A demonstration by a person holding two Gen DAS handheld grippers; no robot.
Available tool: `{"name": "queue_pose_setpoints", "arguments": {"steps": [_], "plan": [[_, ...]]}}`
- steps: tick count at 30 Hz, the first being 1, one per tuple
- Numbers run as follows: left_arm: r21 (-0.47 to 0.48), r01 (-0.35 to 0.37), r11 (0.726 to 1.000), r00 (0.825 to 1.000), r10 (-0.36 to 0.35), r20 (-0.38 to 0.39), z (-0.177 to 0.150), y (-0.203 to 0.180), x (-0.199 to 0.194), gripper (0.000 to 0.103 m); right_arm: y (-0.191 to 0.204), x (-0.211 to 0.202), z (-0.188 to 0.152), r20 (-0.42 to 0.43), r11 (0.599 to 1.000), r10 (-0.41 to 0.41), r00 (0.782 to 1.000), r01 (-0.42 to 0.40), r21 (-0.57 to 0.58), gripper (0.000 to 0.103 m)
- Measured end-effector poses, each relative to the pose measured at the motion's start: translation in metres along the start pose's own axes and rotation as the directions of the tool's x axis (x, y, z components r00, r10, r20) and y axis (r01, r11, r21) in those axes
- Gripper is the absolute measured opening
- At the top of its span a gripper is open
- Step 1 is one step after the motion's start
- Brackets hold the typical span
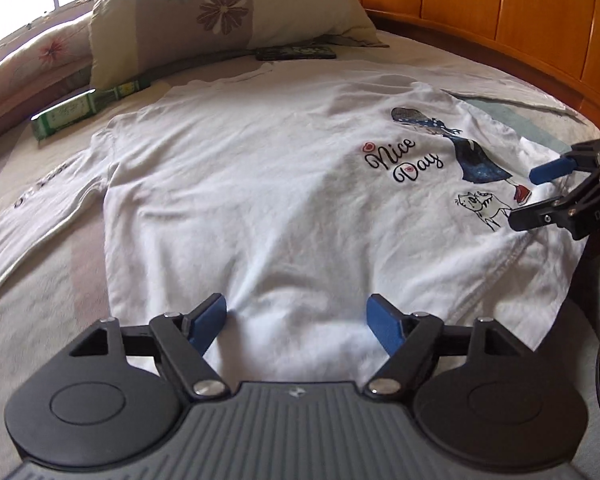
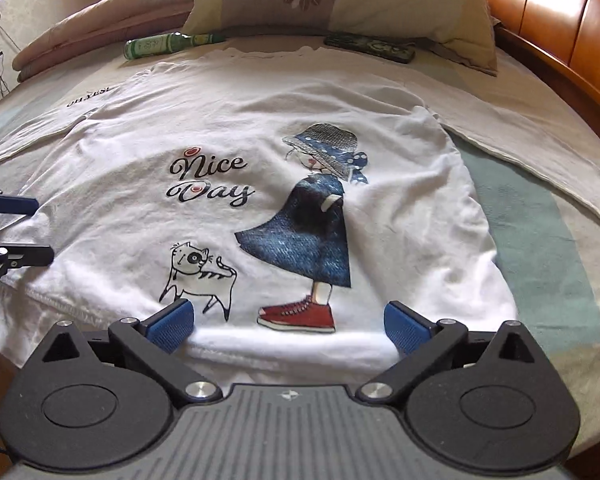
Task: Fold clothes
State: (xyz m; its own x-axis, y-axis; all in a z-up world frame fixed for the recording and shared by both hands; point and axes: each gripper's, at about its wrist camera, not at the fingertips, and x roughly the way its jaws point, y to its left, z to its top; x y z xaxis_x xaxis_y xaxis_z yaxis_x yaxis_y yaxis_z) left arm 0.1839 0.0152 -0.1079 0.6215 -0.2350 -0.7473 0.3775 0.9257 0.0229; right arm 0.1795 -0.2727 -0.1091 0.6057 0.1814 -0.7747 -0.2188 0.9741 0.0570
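Hand-held gripper pair, left (image 1: 296,320) & right (image 2: 286,324), both w/ jaws wide and nothing in them, hang just over the near hem of the white shirt (image 2: 260,120), which lies print-up, spread flat on the bed (image 2: 540,240), sleeves out to the sides. Risk: a pinch at the hem may catch only the top layer, or the bedsheet too, so the fold drags crooked. Bottle (image 2: 160,44) & phone (image 2: 370,48) sit just past the far edge, prob. in the way of a far fold.
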Motion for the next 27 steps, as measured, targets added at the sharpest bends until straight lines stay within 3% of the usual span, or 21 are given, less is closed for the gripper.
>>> {"name": "queue_pose_setpoints", "arguments": {"steps": [4, 6, 9, 12, 15, 17, 21, 27], "plan": [[0.005, -0.049, 0.999, 0.999, 0.049, -0.019, -0.005, -0.003, -0.019, 0.079, 0.005, -0.015, -0.011, -0.003, 0.999, -0.048, 0.999, 0.049, 0.01, 0.103], [0.028, -0.07, 0.997, 0.997, 0.069, 0.038, 0.002, -0.01, -0.03, 0.079, 0.01, -0.022, -0.01, 0.008, 0.999, -0.032, 0.999, 0.032, 0.024, 0.103], [0.02, -0.033, 0.999, 0.995, 0.03, 0.095, 0.012, -0.019, -0.036, 0.079, 0.017, -0.034, -0.006, 0.048, 0.997, 0.015, 0.999, -0.018, 0.069, 0.103], [0.001, -0.013, 1.0, 0.998, 0.013, 0.059, 0.01, -0.027, -0.022, 0.08, 0.023, -0.048, -0.006, 0.081, 0.995, 0.026, 0.996, -0.034, 0.098, 0.103], [-0.083, -0.016, 0.996, 1.0, 0.016, -0.011, -0.01, -0.023, -0.012, 0.079, 0.025, -0.071, -0.012, 0.12, 0.993, 0.035, 0.992, -0.048, 0.104, 0.103], [-0.109, -0.008, 0.994, 1.0, 0.008, -0.002, -0.023, -0.02, -0.02, 0.08, 0.021, -0.086, -0.016, 0.142, 0.994, 0.017, 0.99, -0.033, 0.107, 0.103], [-0.095, -0.035, 0.995, 0.998, 0.03, -0.056, -0.029, -0.013, -0.036, 0.08, 0.005, -0.109, -0.021, 0.179, 0.984, -0.012, 0.984, -0.02, 0.176, 0.103], [-0.101, -0.055, 0.993, 0.998, 0.054, -0.016, -0.009, 0.001, -0.051, 0.08, 0.006, -0.125, -0.022, 0.213, 0.981, -0.019, 0.977, -0.023, 0.193, 0.103]]}}
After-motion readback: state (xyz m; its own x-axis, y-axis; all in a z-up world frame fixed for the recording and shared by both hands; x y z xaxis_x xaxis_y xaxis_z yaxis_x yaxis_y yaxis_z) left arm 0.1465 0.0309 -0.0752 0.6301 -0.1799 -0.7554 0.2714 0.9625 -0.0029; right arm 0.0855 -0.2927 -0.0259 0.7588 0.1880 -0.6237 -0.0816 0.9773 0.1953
